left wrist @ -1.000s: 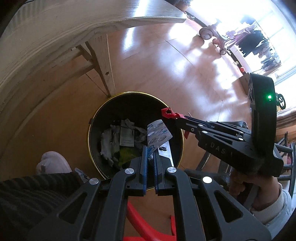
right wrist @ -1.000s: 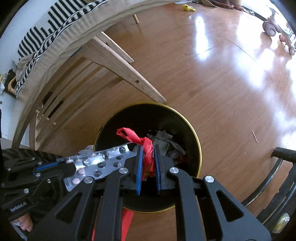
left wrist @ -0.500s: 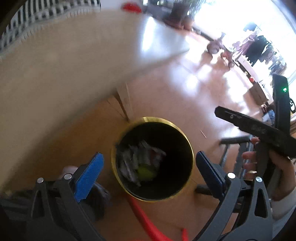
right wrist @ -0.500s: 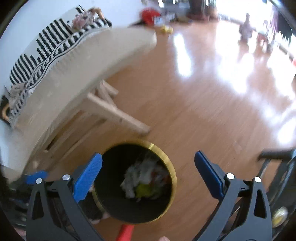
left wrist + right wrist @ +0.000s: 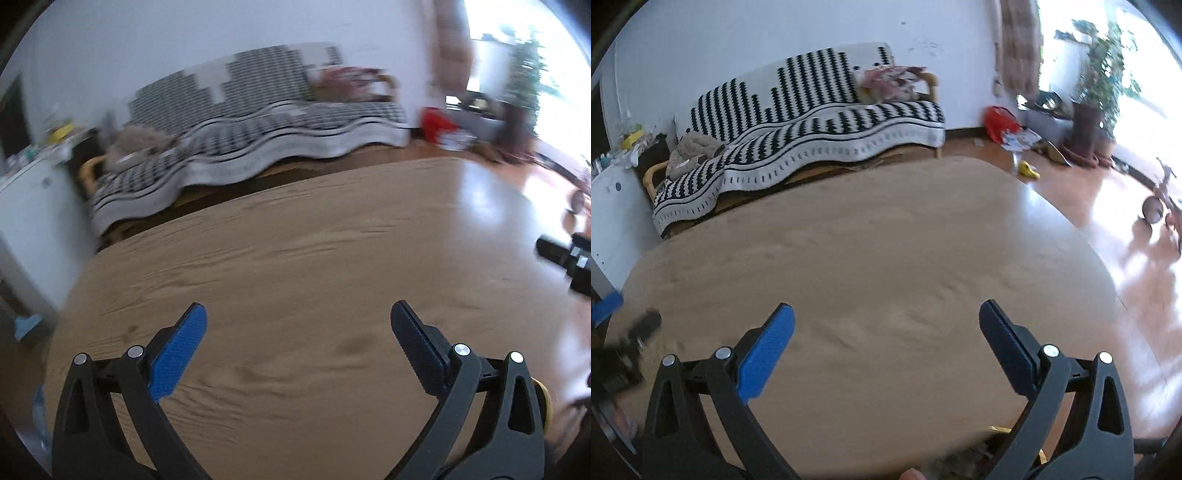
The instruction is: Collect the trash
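Though blurred, can make out the trash bin (image 5: pixel 997 429) only as a gold rim peeking from under the near edge of the table (image 5: pixel 886 240), contents too smeared to name; no trash spotted anywhere on the tabletop. Noted on left gripper (image 5: pixel 295 325) and right gripper (image 5: pixel 884 325) alike: jaws just been opening, now spread wide, nothing between. Reads as the pause after a drop-off; calls for scanning toward the far edge and corners, then closing on any leftover.

Table in front, sofa behind it

The table (image 5: pixel 868 258) lies nearest; beyond it the sofa (image 5: pixel 812 129) stands against the wall, a plant (image 5: pixel 1097 92) at right.
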A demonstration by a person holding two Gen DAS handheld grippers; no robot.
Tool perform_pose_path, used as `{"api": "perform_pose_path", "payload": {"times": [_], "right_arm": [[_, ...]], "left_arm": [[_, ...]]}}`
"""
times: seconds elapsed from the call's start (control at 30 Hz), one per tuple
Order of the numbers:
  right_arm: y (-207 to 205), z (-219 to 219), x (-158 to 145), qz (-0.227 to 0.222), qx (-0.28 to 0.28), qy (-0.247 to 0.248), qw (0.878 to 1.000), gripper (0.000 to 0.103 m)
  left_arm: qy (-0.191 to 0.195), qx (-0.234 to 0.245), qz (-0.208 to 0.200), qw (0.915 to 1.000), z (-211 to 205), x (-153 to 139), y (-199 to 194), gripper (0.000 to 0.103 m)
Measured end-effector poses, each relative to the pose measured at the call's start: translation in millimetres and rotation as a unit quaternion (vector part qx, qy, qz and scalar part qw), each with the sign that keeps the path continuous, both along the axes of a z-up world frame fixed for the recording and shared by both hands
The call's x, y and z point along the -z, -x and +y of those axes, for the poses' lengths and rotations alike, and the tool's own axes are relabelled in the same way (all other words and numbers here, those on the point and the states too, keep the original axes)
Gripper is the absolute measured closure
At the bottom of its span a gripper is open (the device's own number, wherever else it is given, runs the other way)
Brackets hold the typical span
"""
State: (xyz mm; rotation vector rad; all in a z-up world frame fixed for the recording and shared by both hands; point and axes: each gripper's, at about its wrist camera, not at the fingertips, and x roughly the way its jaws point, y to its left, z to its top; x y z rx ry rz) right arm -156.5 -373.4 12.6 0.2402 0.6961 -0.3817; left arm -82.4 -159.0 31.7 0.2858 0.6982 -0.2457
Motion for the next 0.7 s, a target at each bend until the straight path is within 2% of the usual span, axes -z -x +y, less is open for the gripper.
{"api": "perform_pose_path", "payload": {"times": [0.1,0.2,0.3,0.37,0.47,0.57,0.7], "right_arm": [[-44.6,22.6,18.0,-0.013,0.014,-0.002,1.000,0.006],[-71.9,32.5,36.5,-0.009,0.009,-0.052,0.999,0.006],[-80.5,44.0,56.4,-0.001,0.012,-0.072,0.997,0.006],[-87.0,47.4,64.9,0.019,0.006,-0.079,0.997,0.006],[-88.7,50.8,65.5,0.011,0.007,-0.092,0.996,0.006],[-90.3,59.3,64.9,0.014,-0.005,-0.085,0.996,0.006],[-85.3,65.6,64.3,0.021,-0.021,-0.067,0.997,0.006]], "left_arm": [[0.017,-0.039,0.011,0.9990,36.9,18.0,-29.2,0.006],[0.031,-0.057,0.019,0.9977,63.6,35.9,-43.5,0.006],[0.020,-0.059,0.044,0.9971,69.0,46.9,-60.4,0.006],[0.028,-0.062,0.030,0.9973,72.4,40.8,-64.1,0.006],[0.057,-0.074,0.037,0.9949,81.0,41.5,-70.6,0.006],[0.071,-0.074,0.055,0.9932,84.2,46.4,-78.2,0.006],[0.069,-0.073,0.053,0.9935,84.0,47.4,-79.6,0.006]]}}
